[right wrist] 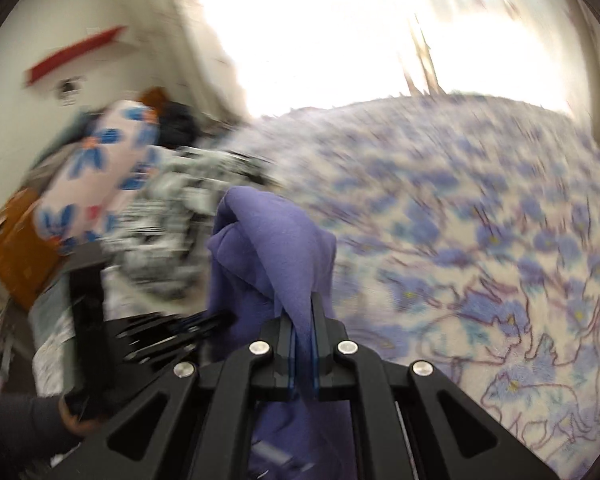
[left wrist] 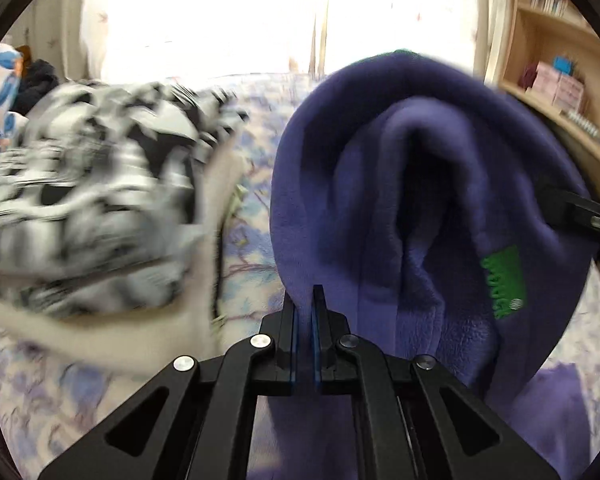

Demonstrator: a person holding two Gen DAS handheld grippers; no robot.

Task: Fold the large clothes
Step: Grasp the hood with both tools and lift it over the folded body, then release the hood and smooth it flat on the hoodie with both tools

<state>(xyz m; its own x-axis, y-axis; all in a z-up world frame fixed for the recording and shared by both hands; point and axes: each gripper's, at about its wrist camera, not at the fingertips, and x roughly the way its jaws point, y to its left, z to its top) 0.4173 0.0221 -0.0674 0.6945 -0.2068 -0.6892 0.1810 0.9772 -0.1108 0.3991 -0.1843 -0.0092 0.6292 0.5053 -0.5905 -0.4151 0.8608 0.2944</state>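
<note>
Over the bed (right wrist: 480, 208), with its blue-flowered cover, a purple fleece garment (left wrist: 420, 200) hangs lifted between two hand-held grippers. The left gripper (left wrist: 305, 312) has its fingers pressed together on one edge of the fleece, the cloth pinched between the blue pads and trailing down beneath them. The right gripper (right wrist: 302, 320) is likewise clamped tight on another edge, a fold of purple bunched up above its fingers. From the left wrist view the fleece sags in a deep fold, a green label (left wrist: 504, 284) showing on its right side, and the right gripper reaches in from the right edge.

To the left on the bed lies a black-and-white patterned heap of cloth (left wrist: 92, 200), just beside the hanging fleece but not touching it. Beyond it sits a pillow with blue flowers (right wrist: 96, 176). The right half of the bed cover lies open. Wooden shelves (left wrist: 548, 64) stand past the bed's right side.
</note>
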